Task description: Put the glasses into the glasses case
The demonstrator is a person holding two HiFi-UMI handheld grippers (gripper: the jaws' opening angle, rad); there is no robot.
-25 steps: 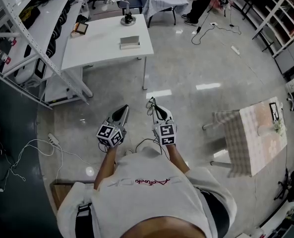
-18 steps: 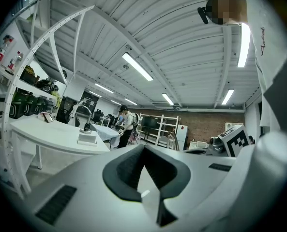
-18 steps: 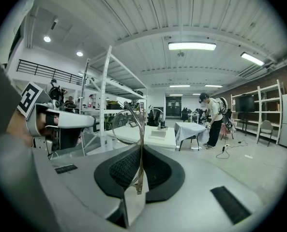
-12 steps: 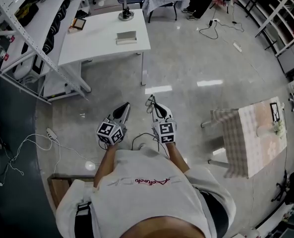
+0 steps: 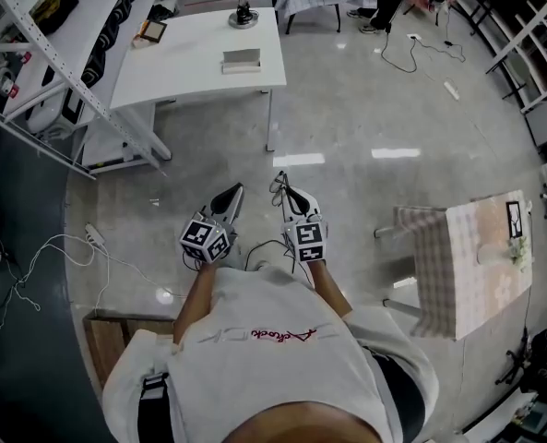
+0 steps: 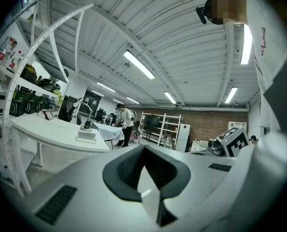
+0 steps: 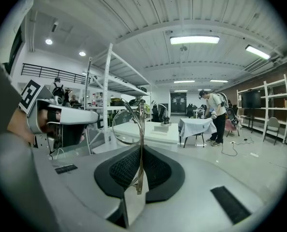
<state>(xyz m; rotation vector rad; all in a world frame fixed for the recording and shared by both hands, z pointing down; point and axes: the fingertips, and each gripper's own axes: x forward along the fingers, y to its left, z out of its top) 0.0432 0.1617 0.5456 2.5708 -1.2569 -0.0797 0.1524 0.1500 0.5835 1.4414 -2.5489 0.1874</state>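
My right gripper (image 5: 283, 188) is shut on a thin wire-framed pair of glasses (image 7: 129, 123), which stick up from between its jaws; in the head view the glasses (image 5: 278, 190) show as a thin loop at its tip. My left gripper (image 5: 232, 195) is held beside it, jaws together with nothing between them, and also shows in the right gripper view (image 7: 61, 120). Both are at waist height over the floor. A pale box-like item (image 5: 242, 60), possibly the glasses case, lies on the white table (image 5: 181, 77) a few steps ahead; the same box (image 6: 86, 136) shows in the left gripper view.
A black stand (image 5: 243, 15) and a small framed item (image 5: 149, 31) are also on the white table. Shelving racks (image 5: 61, 53) run along the left. A cloth-covered table (image 5: 476, 257) is at the right, cables (image 5: 52, 266) and a cardboard box (image 5: 107, 335) lie at the left. A person (image 7: 215, 111) stands far off.
The person has stepped forward across the floor, so the white table sits a little nearer. Both grippers keep the same pose, and the glasses stay in the right one.
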